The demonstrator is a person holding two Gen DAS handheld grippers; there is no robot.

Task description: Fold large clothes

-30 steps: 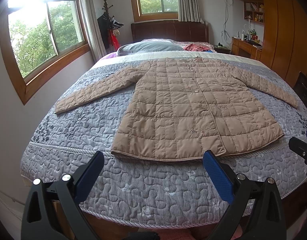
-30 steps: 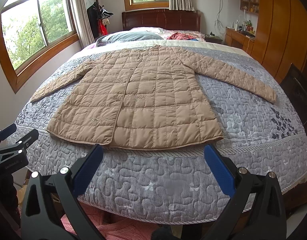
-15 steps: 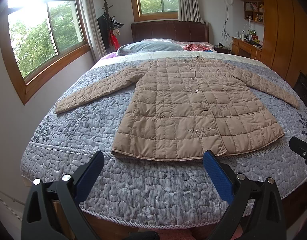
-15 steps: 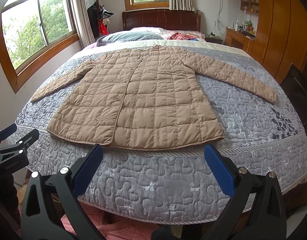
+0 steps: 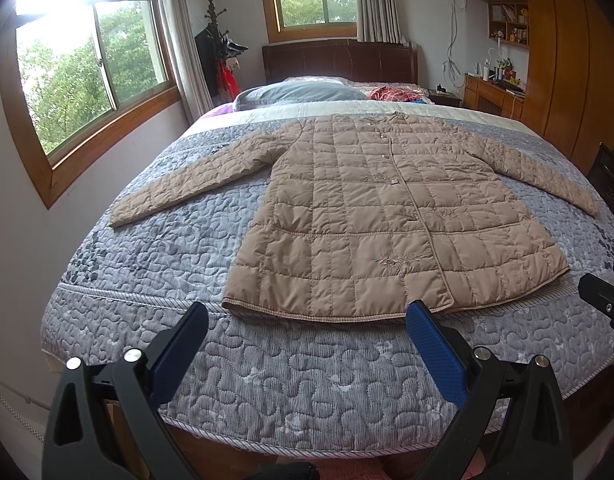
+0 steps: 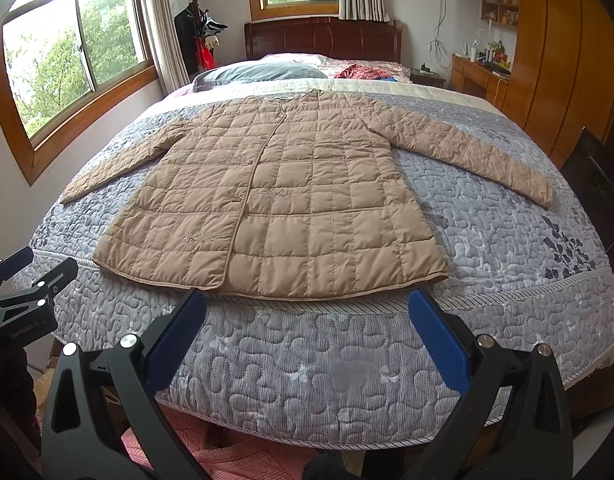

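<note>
Nothing is changing since a second ago: you are holding both the left gripper (image 5: 307, 344) and right gripper (image 6: 307, 328) spread wide, empty, with the coat (image 5: 379, 216) lying unfolded at twelve o'clock.

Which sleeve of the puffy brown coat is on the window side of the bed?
The sleeve on the coat's left in the pictures reaches toward the big side window. The other sleeve reaches toward the wooden wardrobe.

Sunlit window (image 5: 91, 80) (wood-framed) beside a quilted bed (image 5: 147, 272).
</note>
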